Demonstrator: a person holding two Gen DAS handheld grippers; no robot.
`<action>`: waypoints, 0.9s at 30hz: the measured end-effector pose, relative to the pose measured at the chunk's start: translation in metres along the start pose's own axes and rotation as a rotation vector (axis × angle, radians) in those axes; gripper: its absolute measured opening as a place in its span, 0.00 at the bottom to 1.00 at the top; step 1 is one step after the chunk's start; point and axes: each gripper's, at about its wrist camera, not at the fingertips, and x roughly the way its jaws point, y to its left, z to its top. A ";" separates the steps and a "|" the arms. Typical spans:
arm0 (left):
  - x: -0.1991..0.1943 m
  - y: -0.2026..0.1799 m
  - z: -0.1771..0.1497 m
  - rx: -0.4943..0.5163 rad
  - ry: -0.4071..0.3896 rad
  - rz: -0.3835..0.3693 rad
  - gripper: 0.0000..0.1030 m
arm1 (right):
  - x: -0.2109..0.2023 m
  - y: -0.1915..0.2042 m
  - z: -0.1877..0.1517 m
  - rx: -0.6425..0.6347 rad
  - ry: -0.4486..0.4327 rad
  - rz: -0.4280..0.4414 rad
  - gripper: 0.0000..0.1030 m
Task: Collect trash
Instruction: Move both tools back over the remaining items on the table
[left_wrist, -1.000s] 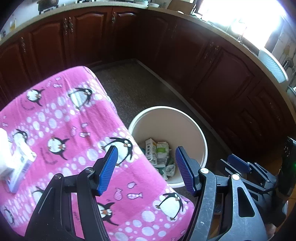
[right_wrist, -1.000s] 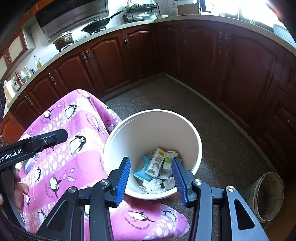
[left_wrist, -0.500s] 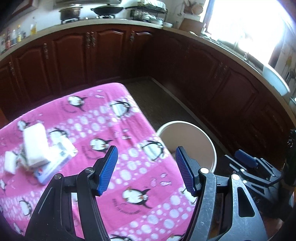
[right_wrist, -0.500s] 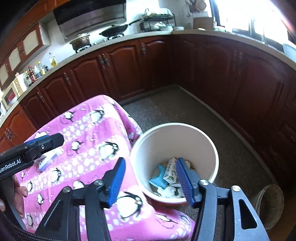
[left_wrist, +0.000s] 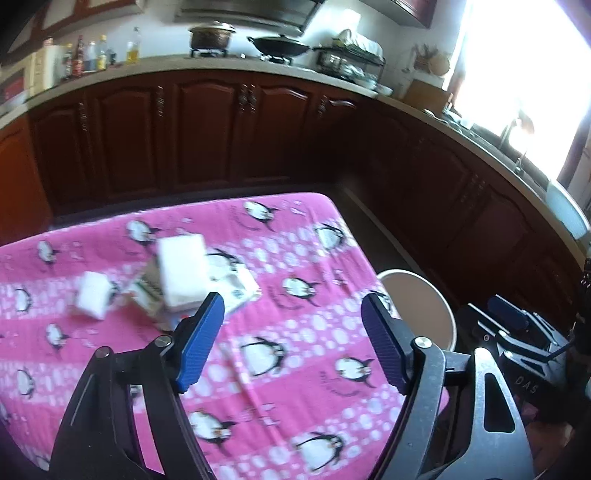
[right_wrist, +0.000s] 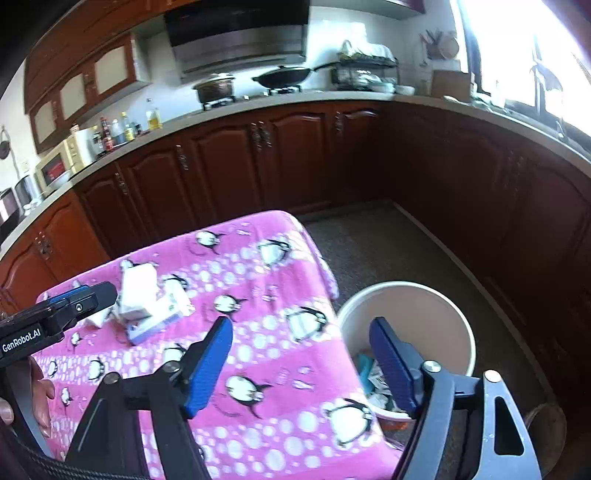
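Observation:
A pile of white boxes and wrappers (left_wrist: 181, 273) lies on the pink penguin tablecloth (left_wrist: 295, 369); it also shows in the right wrist view (right_wrist: 147, 299). A smaller white piece (left_wrist: 92, 299) lies left of it. A cream bin (right_wrist: 406, 317) stands on the floor by the table's right edge, with trash (right_wrist: 373, 376) inside; its rim shows in the left wrist view (left_wrist: 432, 291). My left gripper (left_wrist: 291, 336) is open and empty above the cloth, near the pile. My right gripper (right_wrist: 299, 362) is open and empty over the table's edge beside the bin.
Dark wooden cabinets (right_wrist: 258, 158) run along the back and right under a counter with a wok (right_wrist: 284, 75) and a pot (right_wrist: 216, 86). A brown bowl (right_wrist: 543, 424) sits on the floor right of the bin. The right gripper shows in the left wrist view (left_wrist: 517, 332).
Both grippers have swung up and left, away from the bin and toward the table. The pile of boxes has come toward the middle of the left view. Both stay open.

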 end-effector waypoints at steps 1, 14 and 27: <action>-0.007 0.008 -0.001 -0.002 -0.011 0.012 0.75 | -0.001 0.005 0.001 -0.007 -0.004 0.004 0.75; -0.062 0.076 -0.019 0.004 -0.104 0.154 0.76 | 0.004 0.086 0.005 -0.100 -0.015 0.089 0.77; -0.080 0.123 -0.036 -0.049 -0.115 0.199 0.76 | 0.008 0.126 -0.001 -0.177 -0.002 0.118 0.78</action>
